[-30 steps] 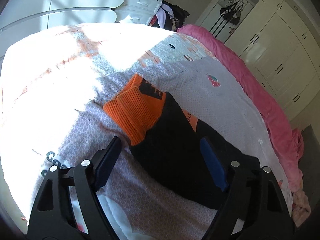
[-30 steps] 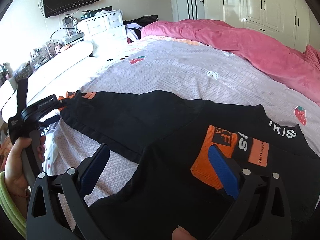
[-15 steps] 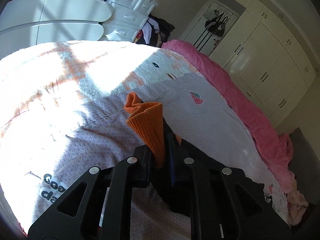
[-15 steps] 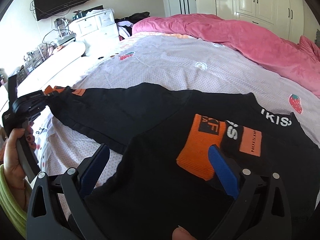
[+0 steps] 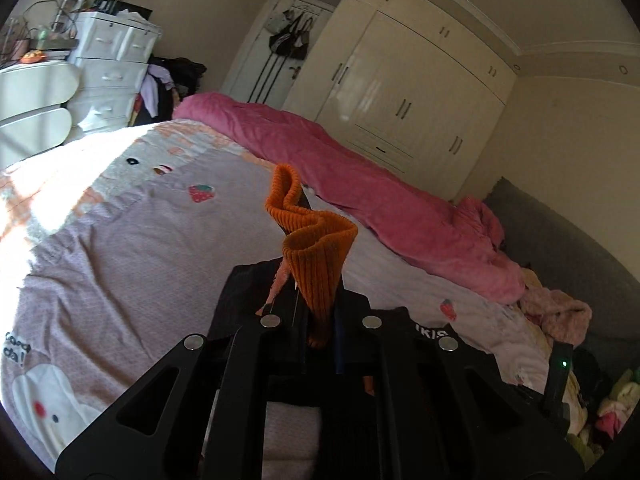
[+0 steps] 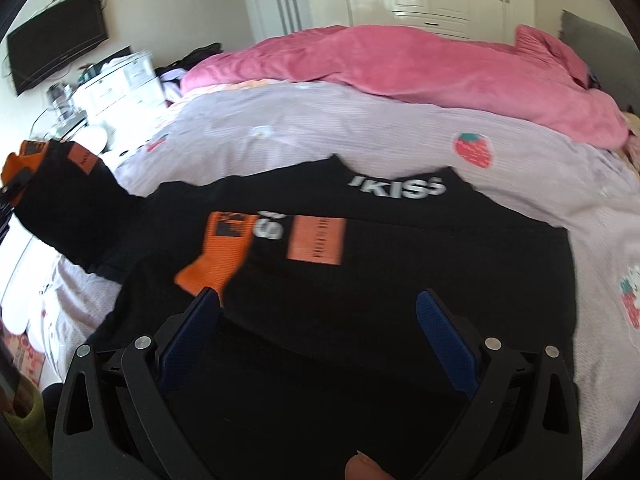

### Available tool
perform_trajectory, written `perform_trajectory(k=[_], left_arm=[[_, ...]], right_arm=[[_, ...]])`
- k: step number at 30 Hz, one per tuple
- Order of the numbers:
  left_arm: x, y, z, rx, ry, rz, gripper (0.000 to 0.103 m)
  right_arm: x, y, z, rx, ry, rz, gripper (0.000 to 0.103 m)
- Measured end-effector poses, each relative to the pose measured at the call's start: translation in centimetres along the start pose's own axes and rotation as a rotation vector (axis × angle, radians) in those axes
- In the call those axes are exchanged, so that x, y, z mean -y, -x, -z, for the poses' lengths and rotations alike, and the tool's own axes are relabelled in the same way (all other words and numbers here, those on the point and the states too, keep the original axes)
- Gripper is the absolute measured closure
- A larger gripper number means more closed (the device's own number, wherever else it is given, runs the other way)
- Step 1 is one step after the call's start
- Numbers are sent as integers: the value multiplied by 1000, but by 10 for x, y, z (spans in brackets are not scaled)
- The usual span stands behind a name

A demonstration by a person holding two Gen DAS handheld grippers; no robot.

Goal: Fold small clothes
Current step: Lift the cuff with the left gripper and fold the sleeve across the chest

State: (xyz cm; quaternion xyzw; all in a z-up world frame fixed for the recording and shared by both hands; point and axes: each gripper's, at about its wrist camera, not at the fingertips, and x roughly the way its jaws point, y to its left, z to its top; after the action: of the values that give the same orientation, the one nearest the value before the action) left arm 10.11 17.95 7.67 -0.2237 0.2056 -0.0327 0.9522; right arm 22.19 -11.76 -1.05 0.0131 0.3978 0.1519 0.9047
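White lettering "KISS" across the neckline of the black sweatshirt (image 6: 400, 280); same print partly visible in the left wrist view as "K/S". Orange patch (image 6: 316, 240) on its chest: print too blurred to read. Bedspread (image 5: 120, 240) edge: fragment "da!" under cut-off letters.

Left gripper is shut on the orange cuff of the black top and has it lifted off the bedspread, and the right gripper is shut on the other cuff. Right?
Not quite. The right gripper is open: in the right wrist view its blue pads stand wide apart above the black top, gripping nothing. The left gripper is indeed shut on the orange cuff, lifted off the bedspread.
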Motion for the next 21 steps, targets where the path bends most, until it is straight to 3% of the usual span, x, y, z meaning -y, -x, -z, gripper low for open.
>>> perform_trajectory(k=[12, 16, 21], left_arm=[[77, -56, 68, -232, -151, 146, 100], [94, -70, 91, -322, -177, 201, 87], [90, -67, 91, -324, -168, 189, 78]], right_arm=[[57, 29, 23, 4, -80, 60, 5], [63, 36, 26, 14, -95, 59, 5], [58, 36, 29, -3, -106, 8, 5]])
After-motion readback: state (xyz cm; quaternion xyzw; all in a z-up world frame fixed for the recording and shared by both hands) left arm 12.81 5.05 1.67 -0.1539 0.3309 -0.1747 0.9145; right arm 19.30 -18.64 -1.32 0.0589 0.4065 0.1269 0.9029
